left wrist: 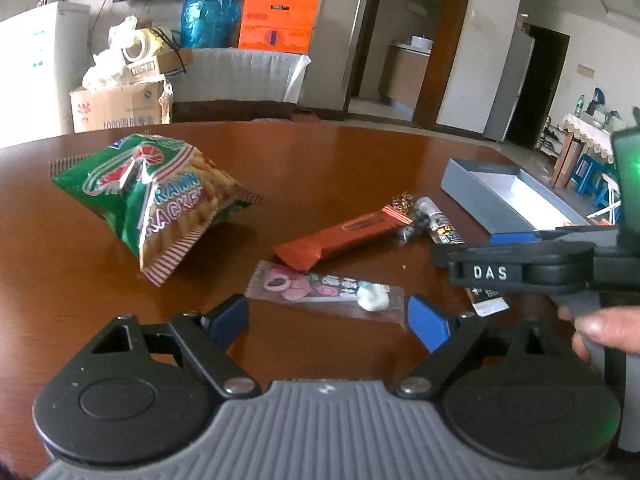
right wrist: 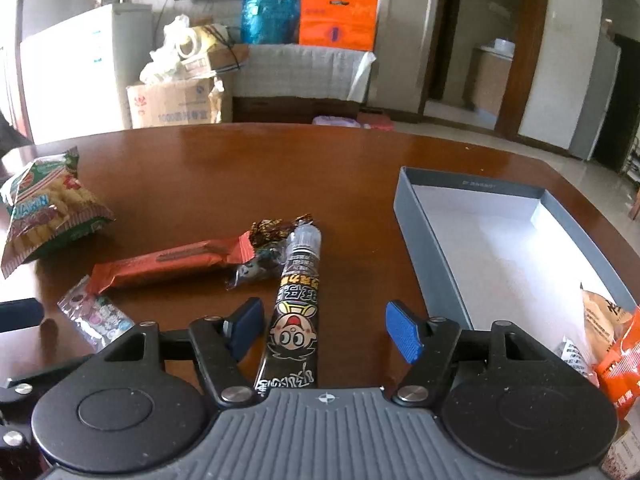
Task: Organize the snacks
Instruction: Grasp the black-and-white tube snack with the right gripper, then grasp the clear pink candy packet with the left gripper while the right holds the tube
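My left gripper [left wrist: 326,316] is open just short of a clear candy packet [left wrist: 326,290] with pink sweets. Beyond it lie an orange bar [left wrist: 340,238] and a green prawn cracker bag [left wrist: 160,196]. My right gripper [right wrist: 324,330] is open, its jaws either side of a long black cartoon snack stick [right wrist: 294,312] lying on the table. The orange bar [right wrist: 168,264], a small dark wrapper [right wrist: 260,268] and the cracker bag [right wrist: 44,212] lie to its left. A grey open box [right wrist: 432,264] at right holds orange and tan packets [right wrist: 612,344] in its near corner.
The brown wooden table [right wrist: 260,168] carries everything. The right gripper's body [left wrist: 540,268] and a hand cross the right side of the left wrist view. The box also shows in the left wrist view [left wrist: 472,188]. Cartons, bags and a white appliance stand beyond the far edge.
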Tool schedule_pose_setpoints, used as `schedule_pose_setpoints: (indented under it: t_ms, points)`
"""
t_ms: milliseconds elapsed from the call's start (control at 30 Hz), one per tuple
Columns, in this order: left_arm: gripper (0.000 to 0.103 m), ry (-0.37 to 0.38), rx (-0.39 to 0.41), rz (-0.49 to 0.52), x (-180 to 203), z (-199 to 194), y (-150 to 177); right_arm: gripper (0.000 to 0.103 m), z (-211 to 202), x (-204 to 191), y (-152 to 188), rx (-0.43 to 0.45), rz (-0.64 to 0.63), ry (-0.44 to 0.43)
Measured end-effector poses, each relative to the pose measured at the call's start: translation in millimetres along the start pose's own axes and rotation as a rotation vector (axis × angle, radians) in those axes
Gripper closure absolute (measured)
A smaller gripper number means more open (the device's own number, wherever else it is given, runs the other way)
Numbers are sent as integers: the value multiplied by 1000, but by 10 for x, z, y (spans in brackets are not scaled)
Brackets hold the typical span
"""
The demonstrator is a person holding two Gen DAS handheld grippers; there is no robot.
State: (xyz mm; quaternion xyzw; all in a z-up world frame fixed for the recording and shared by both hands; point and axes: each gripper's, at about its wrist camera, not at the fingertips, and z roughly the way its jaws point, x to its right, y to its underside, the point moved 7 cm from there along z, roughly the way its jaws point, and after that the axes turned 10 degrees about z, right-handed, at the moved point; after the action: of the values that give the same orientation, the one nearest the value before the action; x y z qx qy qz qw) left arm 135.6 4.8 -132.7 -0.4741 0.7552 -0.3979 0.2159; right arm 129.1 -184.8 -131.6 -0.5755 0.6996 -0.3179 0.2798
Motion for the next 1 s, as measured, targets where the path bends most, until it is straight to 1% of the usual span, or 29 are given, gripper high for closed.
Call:
schedule_pose_setpoints:
  t_ms: [33,67,100,200,300,400,433,467,500,533,567,600,633,733,800,900,1000]
  points:
    - [15,-3,-1,-5,13,19,-7,43,-17,-11,-1,1,-20,-14]
    - [15,-5,-1,-8,17,48,-21,64,-30,-33,9,-10,-20,-59]
    - [15,-7,-1,-9,27,69,-31,71,-34,-37,12,-25,2,-99]
    - [15,-20,-2,-7,58,122,-69,72,-80,-81,21,-31,-37,-112]
    - [15,-26,1,-15,50,144,-84,73,-106,-147,28,-51,-47,-166]
    - [19,-22,5,-14,15,142,-91,75,-124,-238,29,-71,-40,-218]
    - [24,-25,6,-5,6,140,-92,75,-133,-266,32,-76,-48,-231]
    - [32,-30,7,3,-12,135,-88,75,-145,-292,41,-79,-64,-239]
    - [37,-32,7,10,-26,137,-93,75,-156,-312,48,-82,-74,-247]
    - [53,-32,9,12,-49,138,-100,75,-170,-334,54,-88,-78,-257]
    - [73,-28,11,5,-90,133,-106,76,-182,-345,58,-93,-79,-265]
    - [81,-22,12,-8,-131,131,-106,76,-194,-354,62,-97,-80,-272]
    - [92,-12,10,-17,-166,131,-104,76,-213,-367,76,-99,-81,-277]
    - [97,22,10,-26,-213,110,-86,76,-246,-395,92,-108,-86,-292]
    - [101,55,1,-15,-203,94,-72,76,-260,-406,95,-114,-85,-304]
    - [101,90,-9,5,-164,54,-38,76,-284,-400,83,-117,-80,-315]
    - [101,101,-8,24,-134,19,-25,76,-326,-366,62,-112,-60,-326]
